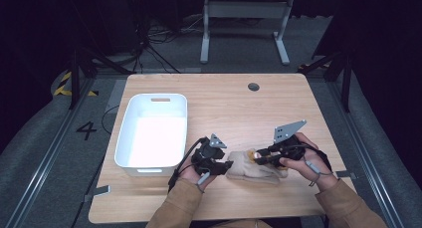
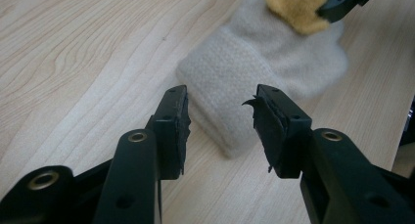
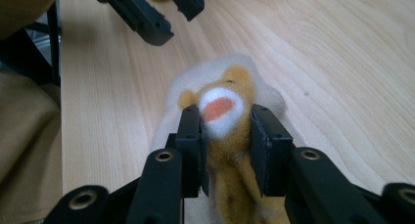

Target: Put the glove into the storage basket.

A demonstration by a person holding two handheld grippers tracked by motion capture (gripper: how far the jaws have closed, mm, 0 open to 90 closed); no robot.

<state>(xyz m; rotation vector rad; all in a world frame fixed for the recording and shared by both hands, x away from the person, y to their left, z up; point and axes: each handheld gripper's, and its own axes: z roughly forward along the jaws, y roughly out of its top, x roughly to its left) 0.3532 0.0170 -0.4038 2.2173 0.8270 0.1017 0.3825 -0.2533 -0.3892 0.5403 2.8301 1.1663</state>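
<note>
The plush toy point(image 3: 230, 136) (yellow-brown, with a white muzzle and orange mouth) lies on a cream sock point(image 2: 254, 82) near the table's point(image 1: 234, 103) front edge, at about 5 o'clock from the white bin point(image 1: 152, 133). The right gripper point(image 3: 226, 136) has the toy between its 2 jaws, pads against its sides. The left gripper point(image 2: 220, 123) stands partly open with nothing in it, its tips just short of the sock's cuff end.

Dim room, grey carpet floor point(image 1: 45, 133)
</note>
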